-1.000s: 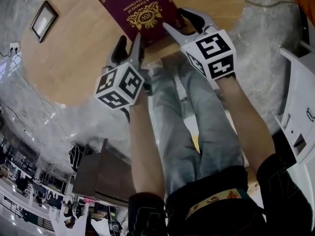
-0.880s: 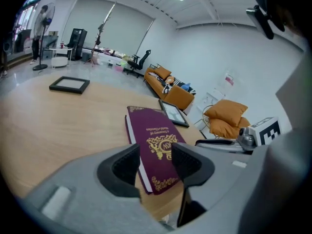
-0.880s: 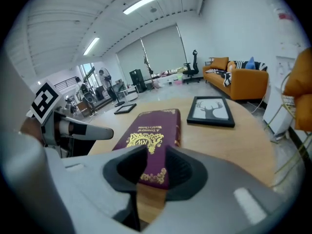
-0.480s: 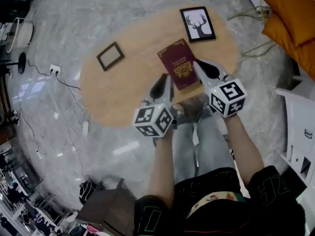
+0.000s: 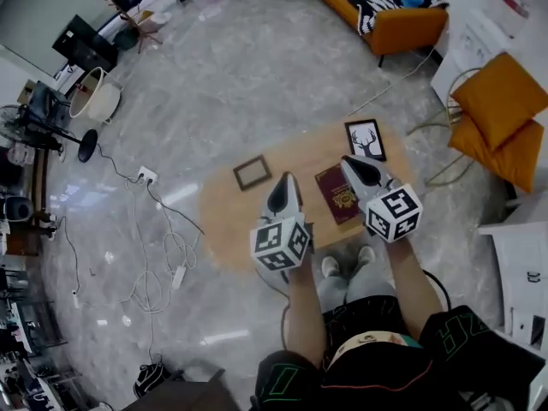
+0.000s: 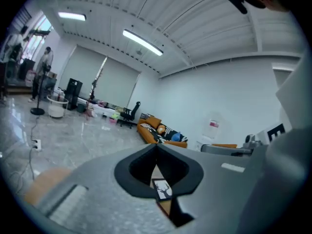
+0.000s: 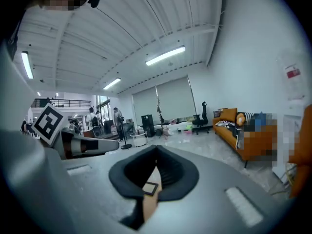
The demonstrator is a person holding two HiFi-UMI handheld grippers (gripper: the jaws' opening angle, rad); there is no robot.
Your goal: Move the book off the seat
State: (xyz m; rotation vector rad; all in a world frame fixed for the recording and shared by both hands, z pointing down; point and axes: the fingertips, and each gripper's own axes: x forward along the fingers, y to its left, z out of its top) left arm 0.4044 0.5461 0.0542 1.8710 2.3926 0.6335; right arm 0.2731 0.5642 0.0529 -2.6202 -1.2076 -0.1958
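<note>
The book (image 5: pixel 337 193) is dark red with a gold crest on its cover. It lies flat on the oval wooden table (image 5: pixel 227 229), between a small dark frame (image 5: pixel 253 172) and a deer picture (image 5: pixel 365 139). The left gripper (image 5: pixel 285 181) and right gripper (image 5: pixel 349 162) hang above it, jaws pressed together on nothing.

Left gripper (image 5: pixel 283 197) raised before the chest, jaws together and empty, right gripper (image 5: pixel 357 171) alongside and slightly further forward, jaws together and empty, both forearms bare, reaching forward, tips pointing away from the body
</note>
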